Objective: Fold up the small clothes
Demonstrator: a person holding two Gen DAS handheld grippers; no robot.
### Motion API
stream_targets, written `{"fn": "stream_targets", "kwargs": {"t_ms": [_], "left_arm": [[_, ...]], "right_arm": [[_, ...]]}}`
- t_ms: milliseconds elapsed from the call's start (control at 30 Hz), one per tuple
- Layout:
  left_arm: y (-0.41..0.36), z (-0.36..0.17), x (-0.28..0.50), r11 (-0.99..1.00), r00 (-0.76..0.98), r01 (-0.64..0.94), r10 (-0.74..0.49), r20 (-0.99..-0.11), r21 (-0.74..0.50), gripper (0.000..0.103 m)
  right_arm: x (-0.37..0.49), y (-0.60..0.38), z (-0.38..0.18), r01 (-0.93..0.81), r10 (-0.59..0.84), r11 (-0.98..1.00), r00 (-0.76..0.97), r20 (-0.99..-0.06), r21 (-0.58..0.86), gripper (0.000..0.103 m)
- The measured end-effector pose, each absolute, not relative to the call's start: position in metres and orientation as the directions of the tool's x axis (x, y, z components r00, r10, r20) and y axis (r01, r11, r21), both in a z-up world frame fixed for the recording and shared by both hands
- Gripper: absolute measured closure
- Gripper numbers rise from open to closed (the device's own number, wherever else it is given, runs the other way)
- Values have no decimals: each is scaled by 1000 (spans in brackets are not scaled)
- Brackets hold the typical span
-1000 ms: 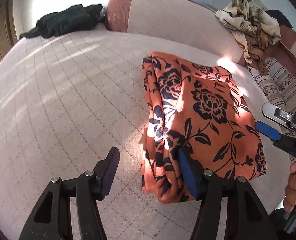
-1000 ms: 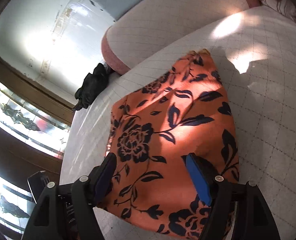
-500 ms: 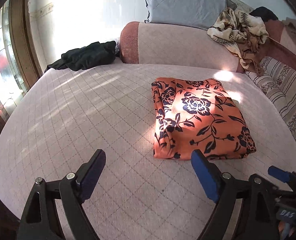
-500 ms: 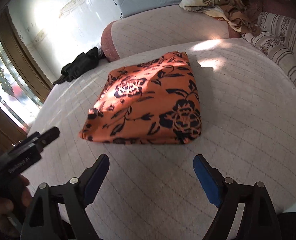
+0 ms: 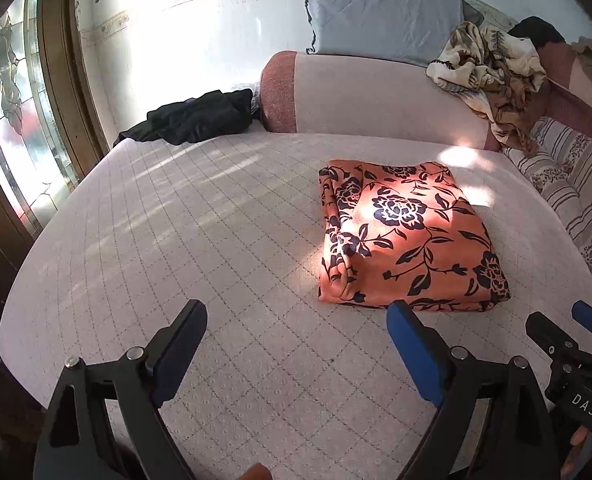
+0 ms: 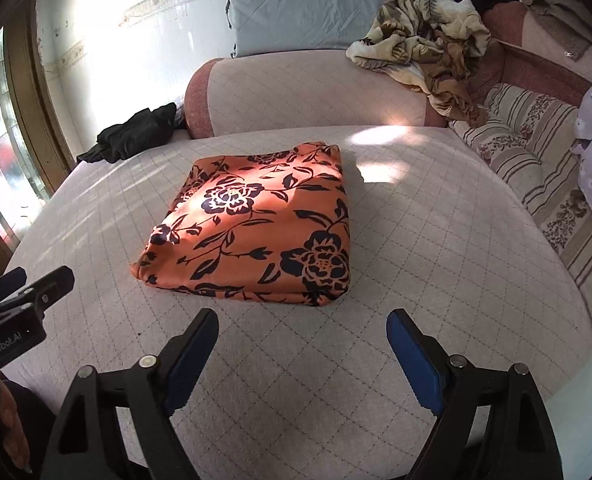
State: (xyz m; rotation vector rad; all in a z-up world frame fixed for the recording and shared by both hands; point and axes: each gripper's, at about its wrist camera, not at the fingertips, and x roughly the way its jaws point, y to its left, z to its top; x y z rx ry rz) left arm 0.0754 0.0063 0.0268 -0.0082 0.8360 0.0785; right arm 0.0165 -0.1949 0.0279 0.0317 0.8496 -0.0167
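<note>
Ahead of the left gripper (image 5: 296, 332) and right gripper (image 6: 302, 334), the folded orange floral garment (image 6: 256, 232) lay flat on the quilted bed (image 5: 176, 220), untouched. Both sets of jaws stood wide and empty; the left's had just been opening. Risk judged: the looser rolled edge toward the left gripper could slump open if the bed were jolted.

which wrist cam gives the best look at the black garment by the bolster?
Left wrist: the black garment lies larger there, its crumpled spread and trailing end visible beside the bolster. Right wrist shows the garment smaller, farther off, with less detail.
</note>
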Motion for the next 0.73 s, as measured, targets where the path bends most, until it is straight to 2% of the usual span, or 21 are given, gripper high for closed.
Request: {"fn": "stream_targets", "kwargs": {"t_ms": [467, 600, 733], "left_arm": [[-12, 25, 98, 998, 655, -55, 60, -753, 32, 11], [-15, 27, 103, 999, 673, -38, 52, -738, 35, 5], [-18, 32, 107, 1000, 696, -7, 22, -718, 24, 4]], "right_arm": [[38, -201, 23, 9, -30, 999, 651, -758, -32, 15], [42, -201, 22, 0, -31, 999, 649, -760, -41, 15], [46, -200, 22, -6, -35, 999, 648, -761, -51, 15]]}}
